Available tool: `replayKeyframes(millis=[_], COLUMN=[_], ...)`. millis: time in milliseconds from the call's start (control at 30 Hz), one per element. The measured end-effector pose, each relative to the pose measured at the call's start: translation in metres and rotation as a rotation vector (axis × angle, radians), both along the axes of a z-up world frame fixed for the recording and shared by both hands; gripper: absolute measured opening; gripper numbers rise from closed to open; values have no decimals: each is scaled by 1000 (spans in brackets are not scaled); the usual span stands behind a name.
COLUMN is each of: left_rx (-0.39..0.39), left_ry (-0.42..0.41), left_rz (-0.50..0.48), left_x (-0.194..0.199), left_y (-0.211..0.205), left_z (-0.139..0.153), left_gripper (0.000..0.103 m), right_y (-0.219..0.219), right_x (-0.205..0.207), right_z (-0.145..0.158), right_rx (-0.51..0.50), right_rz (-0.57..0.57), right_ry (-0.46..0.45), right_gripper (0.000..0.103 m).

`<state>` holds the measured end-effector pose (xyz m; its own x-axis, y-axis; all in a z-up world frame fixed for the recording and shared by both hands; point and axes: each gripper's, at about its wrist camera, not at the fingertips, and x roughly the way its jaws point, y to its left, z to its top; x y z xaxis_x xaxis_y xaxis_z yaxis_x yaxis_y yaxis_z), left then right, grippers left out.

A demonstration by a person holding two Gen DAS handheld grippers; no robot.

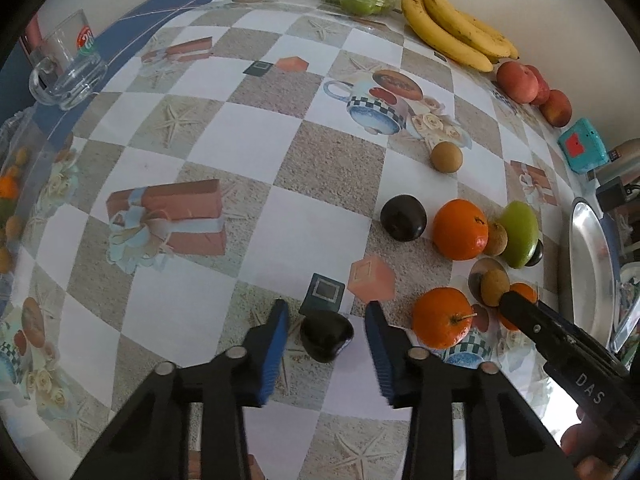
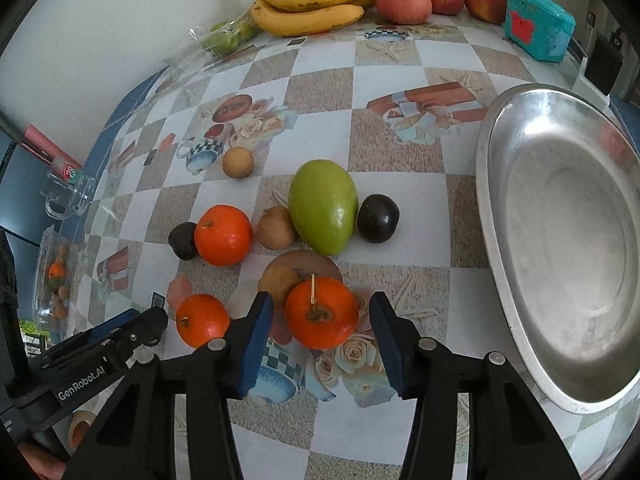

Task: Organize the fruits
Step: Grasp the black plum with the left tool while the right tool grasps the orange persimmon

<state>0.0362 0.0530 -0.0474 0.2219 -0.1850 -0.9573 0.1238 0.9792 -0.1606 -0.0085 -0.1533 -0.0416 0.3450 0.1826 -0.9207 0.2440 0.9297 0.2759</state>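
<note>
My left gripper [image 1: 326, 314] is open, its blue pads either side of a small dark fruit [image 1: 326, 334] on the checked tablecloth. My right gripper [image 2: 320, 310] is open around an orange [image 2: 321, 313] with a stem; a brown fruit [image 2: 280, 282] touches the orange's far side. Ahead lie a green mango [image 2: 323, 212], a dark plum [image 2: 378, 218], another orange [image 2: 223, 235], a brown fruit [image 2: 276, 227] and a third orange [image 2: 202, 321]. The right gripper also shows in the left wrist view [image 1: 516, 304].
A steel dish [image 2: 500, 216] sits to the right. Bananas [image 2: 316, 2], red apples [image 2: 404, 2], a teal box [image 2: 538, 28] and bagged green fruit [image 2: 228, 36] line the far wall. A glass mug [image 1: 68, 68] stands far left. A lone brown fruit [image 1: 447, 156] lies mid-table.
</note>
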Motion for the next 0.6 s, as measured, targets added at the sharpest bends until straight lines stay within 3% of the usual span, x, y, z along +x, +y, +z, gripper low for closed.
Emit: replayKeyframes(millis=[133,233,600], left_rx=[-7,-8,-16], left_ry=[13,12,-15], left_rz=[4,6,21], left_x=[1,0,-2], left_y=[-1,0,5], left_z=[0,1,11], left_gripper=[29,29,28], right_y=[-1,-2,-7], right_x=[0,-1,-4], right_z=[0,-1,9], right_rx=[-3,17,48], right_rz=[1,-5,-29], right_ry=[1,3,-29], right_gripper=[46,39,39])
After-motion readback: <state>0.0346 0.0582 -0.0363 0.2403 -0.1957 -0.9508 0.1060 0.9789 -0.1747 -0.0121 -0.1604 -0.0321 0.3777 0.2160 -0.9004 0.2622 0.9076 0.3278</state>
